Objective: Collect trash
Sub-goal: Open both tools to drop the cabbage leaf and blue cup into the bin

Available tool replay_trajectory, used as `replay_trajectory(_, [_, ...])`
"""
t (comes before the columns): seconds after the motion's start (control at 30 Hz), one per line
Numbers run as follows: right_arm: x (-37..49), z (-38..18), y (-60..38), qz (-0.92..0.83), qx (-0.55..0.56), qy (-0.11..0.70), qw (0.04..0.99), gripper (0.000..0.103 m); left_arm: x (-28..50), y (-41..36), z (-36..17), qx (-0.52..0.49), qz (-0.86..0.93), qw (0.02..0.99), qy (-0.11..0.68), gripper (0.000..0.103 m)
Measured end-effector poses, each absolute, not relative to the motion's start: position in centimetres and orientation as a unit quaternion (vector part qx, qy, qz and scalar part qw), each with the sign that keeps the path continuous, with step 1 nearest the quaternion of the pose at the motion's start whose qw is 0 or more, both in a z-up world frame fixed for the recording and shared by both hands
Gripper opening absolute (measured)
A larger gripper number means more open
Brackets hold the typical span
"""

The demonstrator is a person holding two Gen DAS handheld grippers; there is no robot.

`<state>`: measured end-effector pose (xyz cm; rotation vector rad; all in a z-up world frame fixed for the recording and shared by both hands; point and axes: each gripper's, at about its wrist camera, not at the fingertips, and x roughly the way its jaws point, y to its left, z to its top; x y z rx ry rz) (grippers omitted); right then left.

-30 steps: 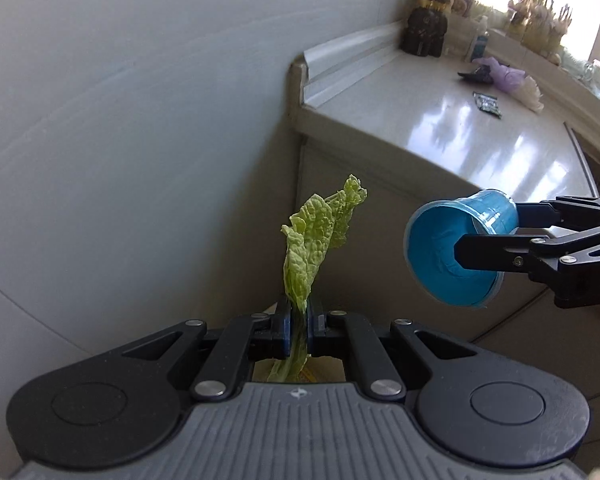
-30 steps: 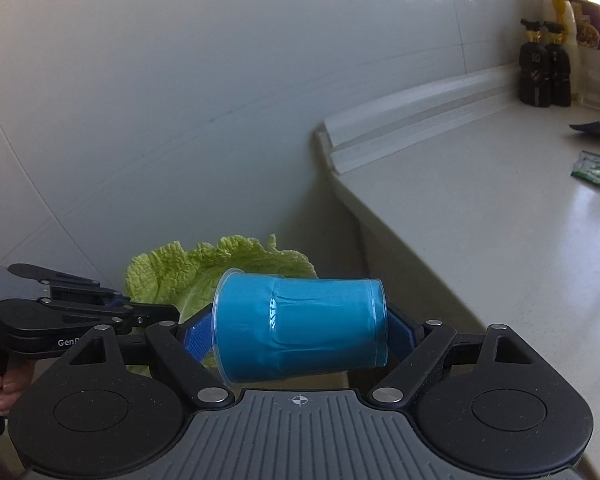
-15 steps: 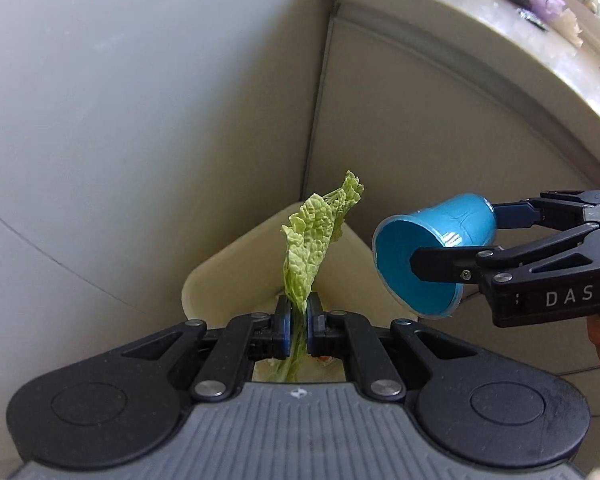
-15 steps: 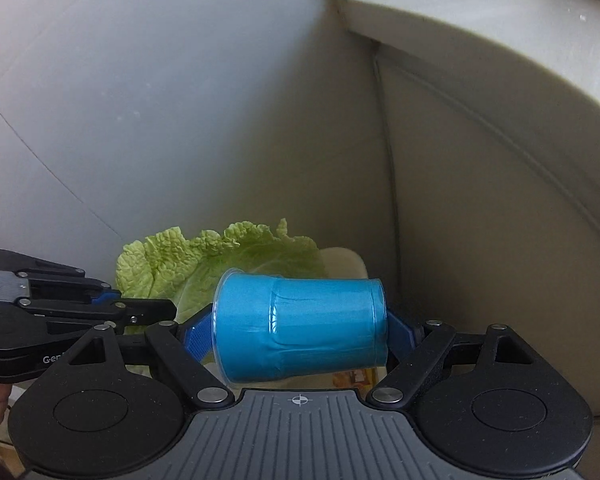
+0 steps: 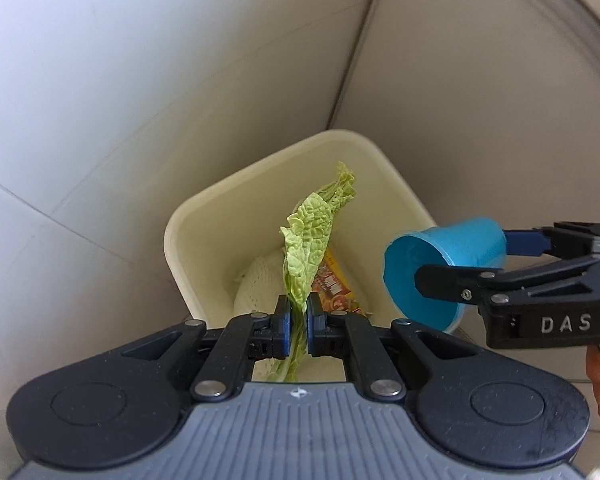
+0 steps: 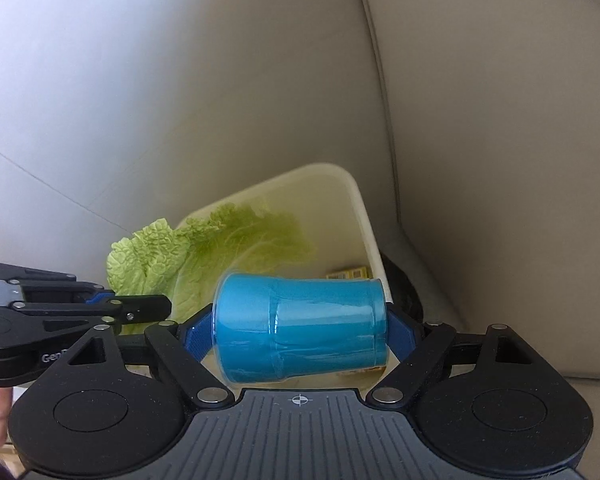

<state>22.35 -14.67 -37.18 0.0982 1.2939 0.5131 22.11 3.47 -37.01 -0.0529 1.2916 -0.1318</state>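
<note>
My left gripper (image 5: 296, 322) is shut on a green cabbage leaf (image 5: 306, 244) and holds it over the open cream trash bin (image 5: 204, 208). My right gripper (image 6: 300, 330) is shut on a blue plastic cup (image 6: 300, 328), held sideways above the bin's right rim (image 6: 366, 220). In the left wrist view the cup (image 5: 440, 268) shows at the right, mouth toward me, with the right gripper (image 5: 460, 268) around it. In the right wrist view the leaf (image 6: 204, 248) and the left gripper (image 6: 156, 304) show at the left.
The bin stands in a corner between a pale wall (image 5: 140, 80) and a cabinet side (image 5: 480, 120). Inside it lie a white crumpled item (image 5: 260, 284) and a red-yellow wrapper (image 5: 332, 284). A dark object (image 6: 400, 284) sits to the right of the bin.
Both grippers have tilted down from the counter toward the floor corner. The bin has come fully into view beneath the leaf and the cup. Both grips are unchanged.
</note>
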Motion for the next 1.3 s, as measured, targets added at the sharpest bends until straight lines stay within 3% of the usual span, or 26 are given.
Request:
replay_trajectory(0.4, [21.7, -38.5, -14.1, 0.239, 0.046, 0.613, 0.751, 0.087, 23.5, 1.4, -38.2, -0.008, -0.056, 0.789, 0.612, 0.008])
replay_trajectory(0.5, [21.7, -38.6, -14.7, 0.238, 0.054, 0.621, 0.745, 0.089, 22.9, 1.3, -37.9, 0.000, -0.055, 0.792, 0.608, 0.023])
replay_trajectory(0.57, [21.9, -38.9, -14.5, 0.236, 0.061, 0.625, 0.742, 0.093, 22.7, 1.0, -37.6, 0.003, -0.056, 0.794, 0.605, 0.040])
replay_trajectory(0.73, [21.8, -38.6, -14.3, 0.238, 0.058, 0.624, 0.742, 0.094, 22.1, 0.6, -37.1, 0.004, -0.056, 0.795, 0.603, 0.052])
replay_trajectory(1.3, [21.8, -36.9, -15.5, 0.246, 0.053, 0.610, 0.751, 0.094, 22.2, 0.8, -34.8, 0.008, -0.056, 0.804, 0.592, 0.062])
